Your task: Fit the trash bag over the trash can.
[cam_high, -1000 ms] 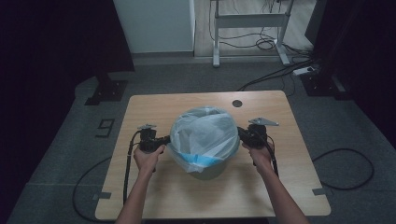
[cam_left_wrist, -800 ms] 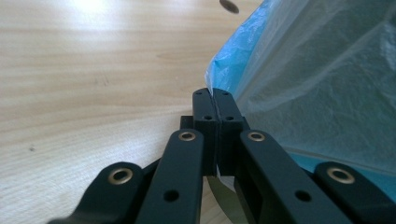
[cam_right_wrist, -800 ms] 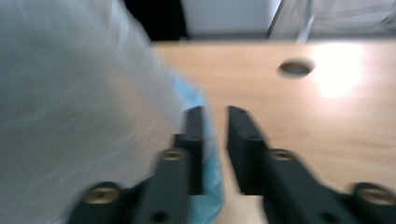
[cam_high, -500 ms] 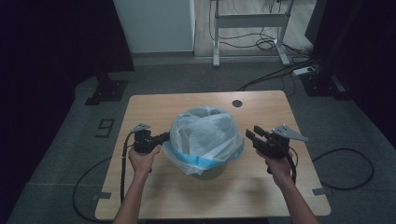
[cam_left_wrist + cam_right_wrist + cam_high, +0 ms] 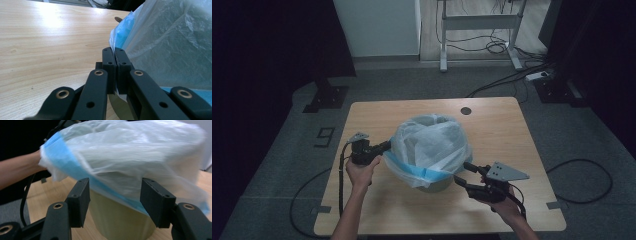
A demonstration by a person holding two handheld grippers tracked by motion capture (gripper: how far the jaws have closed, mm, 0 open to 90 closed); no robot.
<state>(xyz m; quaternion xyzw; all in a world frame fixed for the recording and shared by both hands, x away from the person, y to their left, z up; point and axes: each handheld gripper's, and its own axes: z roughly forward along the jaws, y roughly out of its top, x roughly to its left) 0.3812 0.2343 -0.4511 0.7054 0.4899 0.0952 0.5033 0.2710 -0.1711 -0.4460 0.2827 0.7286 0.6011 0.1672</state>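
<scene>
High view, bin [image 5: 434, 184] lined with bag [image 5: 432, 145], left gripper [image 5: 384, 146] pinching bag, right gripper [image 5: 464, 172] just opened wide, empty.

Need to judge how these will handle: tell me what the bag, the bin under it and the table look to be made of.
Bag: thin plastic film, cloudy and see-through with a blue band at its hem; it crinkles and shines.
Bin: probably moulded plastic, pale yellowish-green and smooth with a dull finish.
Table: light wood grain, smooth with a soft sheen; it may be laminate, not solid wood.

L gripper [image 5: 384, 146] sat clamped shut, arm reaching fwd from table's near edge. R gripper [image 5: 464, 173] had just been opening, jaws apart w/ nothing between, pointing left.
</scene>
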